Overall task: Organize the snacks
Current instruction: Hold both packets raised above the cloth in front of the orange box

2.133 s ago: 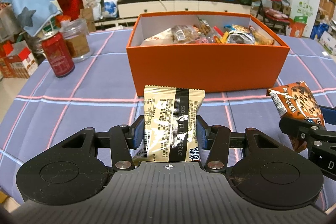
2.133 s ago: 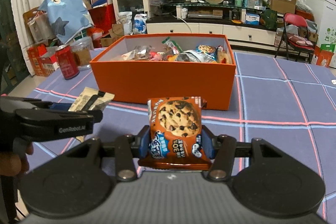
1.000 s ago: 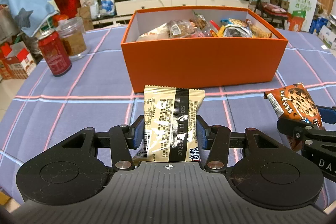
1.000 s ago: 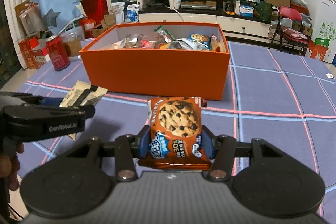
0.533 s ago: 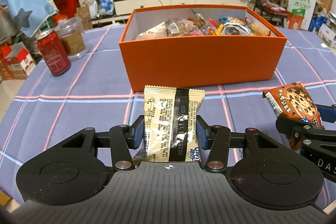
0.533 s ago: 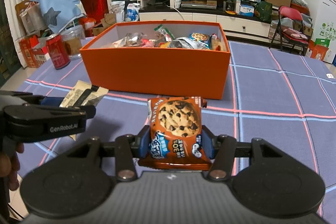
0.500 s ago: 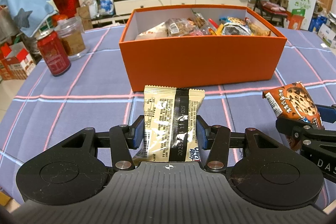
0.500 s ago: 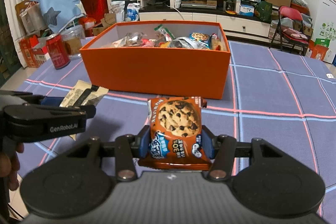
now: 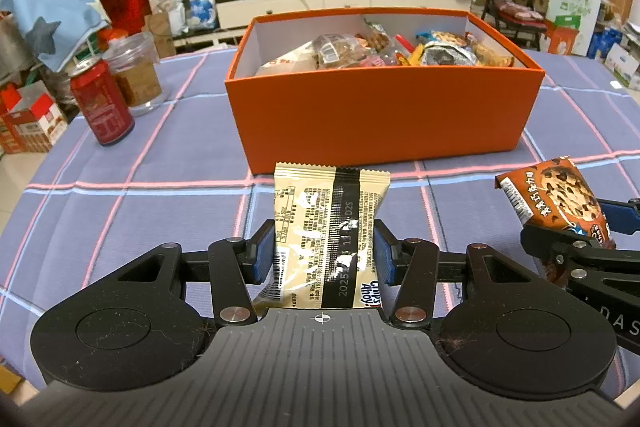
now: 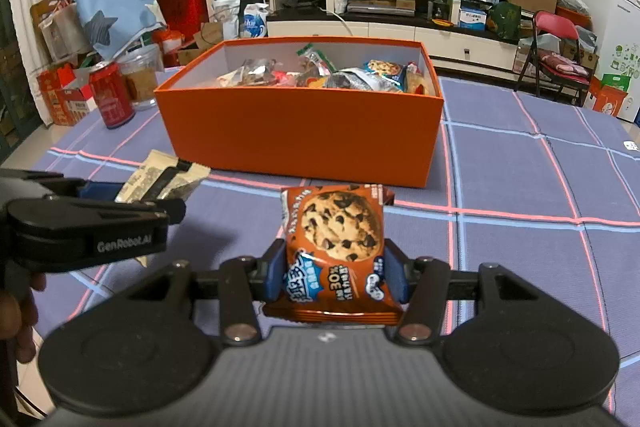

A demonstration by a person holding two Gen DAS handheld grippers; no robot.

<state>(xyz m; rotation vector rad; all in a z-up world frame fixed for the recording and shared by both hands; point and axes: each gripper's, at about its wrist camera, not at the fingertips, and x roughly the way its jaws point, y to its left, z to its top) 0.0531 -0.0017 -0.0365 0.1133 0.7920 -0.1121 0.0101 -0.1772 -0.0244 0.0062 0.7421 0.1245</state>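
While each hand-held gripper (image 9: 324,259) clamps a packet (image 9: 326,227), orange box (image 9: 380,115) ahead, can (image 9: 102,103) left.

I see a beige Chips Ahoy packet (image 9: 330,239) standing upright with its printed back facing me, pinched at both side edges above the checked cloth. To its right, an orange-brown chocolate-chip cookie packet (image 10: 338,247) is held upright the same way. Beyond both, the open orange box (image 9: 380,115) sits piled with assorted wrapped snacks (image 9: 384,47).
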